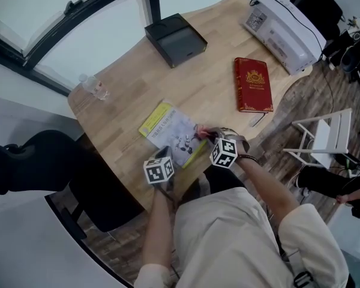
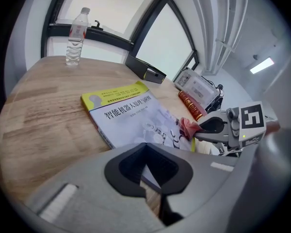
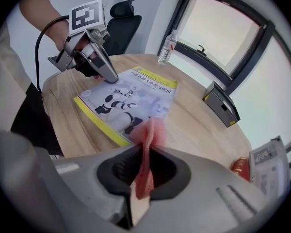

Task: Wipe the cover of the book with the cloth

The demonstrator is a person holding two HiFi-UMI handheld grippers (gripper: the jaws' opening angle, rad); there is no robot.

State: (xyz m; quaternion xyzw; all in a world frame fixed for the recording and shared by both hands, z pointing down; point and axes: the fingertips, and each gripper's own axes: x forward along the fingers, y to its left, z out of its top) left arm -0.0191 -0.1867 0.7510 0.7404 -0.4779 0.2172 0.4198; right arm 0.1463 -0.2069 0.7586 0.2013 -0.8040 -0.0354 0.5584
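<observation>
A book (image 1: 167,126) with a yellow and pale robot cover lies flat near the front edge of the wooden table (image 1: 216,95). My right gripper (image 3: 144,152) is shut on a pink cloth (image 3: 148,132), which hangs over the book's (image 3: 136,93) near corner. In the left gripper view the cloth (image 2: 188,126) touches the right side of the cover (image 2: 128,115). My left gripper (image 2: 145,152) looks shut. Its tips (image 3: 112,79) rest on the cover's opposite side. In the head view both grippers, left (image 1: 167,153) and right (image 1: 207,134), sit at the book's near end.
A red book (image 1: 252,84) lies at the right, next to a white printer (image 1: 285,29). A black box (image 1: 175,39) sits at the far edge, a water bottle (image 1: 95,87) at the left corner. A black chair (image 1: 42,161) and a white stool (image 1: 324,137) flank the table.
</observation>
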